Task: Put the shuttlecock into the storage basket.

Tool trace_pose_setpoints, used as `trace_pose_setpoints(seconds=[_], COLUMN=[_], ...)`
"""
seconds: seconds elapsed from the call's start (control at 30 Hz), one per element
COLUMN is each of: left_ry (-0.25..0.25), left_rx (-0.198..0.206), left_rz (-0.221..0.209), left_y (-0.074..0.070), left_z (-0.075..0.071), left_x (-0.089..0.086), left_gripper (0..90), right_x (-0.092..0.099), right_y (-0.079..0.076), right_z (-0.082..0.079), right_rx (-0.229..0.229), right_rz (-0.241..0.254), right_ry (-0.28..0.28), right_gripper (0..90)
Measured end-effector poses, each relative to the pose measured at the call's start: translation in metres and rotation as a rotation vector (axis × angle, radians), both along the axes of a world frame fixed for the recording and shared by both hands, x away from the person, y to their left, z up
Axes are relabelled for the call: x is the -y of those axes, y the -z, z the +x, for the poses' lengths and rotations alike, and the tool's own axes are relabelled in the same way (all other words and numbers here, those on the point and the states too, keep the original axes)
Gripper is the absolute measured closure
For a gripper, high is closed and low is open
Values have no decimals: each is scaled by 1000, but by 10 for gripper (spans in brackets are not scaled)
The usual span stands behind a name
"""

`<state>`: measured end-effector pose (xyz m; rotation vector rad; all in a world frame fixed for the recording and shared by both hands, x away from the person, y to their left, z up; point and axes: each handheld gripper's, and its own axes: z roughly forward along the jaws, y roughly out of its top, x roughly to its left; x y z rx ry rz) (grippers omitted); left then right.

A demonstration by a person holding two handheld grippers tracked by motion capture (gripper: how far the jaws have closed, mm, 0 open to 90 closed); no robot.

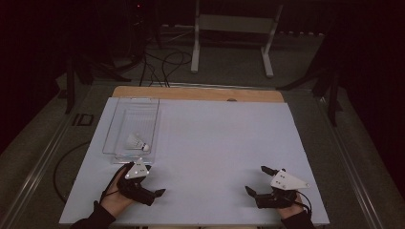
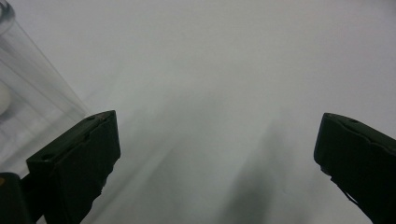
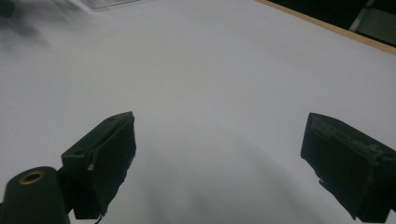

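A white shuttlecock lies inside a clear plastic tray at the left of the white table sheet. My left gripper rests on the sheet just in front of the tray's near end, open, with nothing between its jaws. In the left gripper view the gripper points across bare sheet, and the tray wall stands at the left. My right gripper sits near the front right of the sheet, also open and holding nothing. The right gripper view has this gripper low over the sheet.
The sheet covers a wooden table whose far edge shows as a tan strip. A white metal stand and cables lie on the floor beyond. The tray's corner is at the top left of the right gripper view.
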<state>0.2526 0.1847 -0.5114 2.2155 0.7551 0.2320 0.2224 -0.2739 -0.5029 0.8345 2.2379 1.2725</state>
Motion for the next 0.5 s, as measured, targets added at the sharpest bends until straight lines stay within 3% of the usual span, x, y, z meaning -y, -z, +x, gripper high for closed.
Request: trace_pose_setpoints(seconds=[0.5], left_ry=[35], left_rx=[-19], left_rz=[11], left_y=[4], left_z=[-1], left_x=[5], left_gripper=[12], right_x=[0], right_y=[0], right_z=[0], right_rx=[-3], right_rz=[-1], right_ry=[-4], right_gripper=[103])
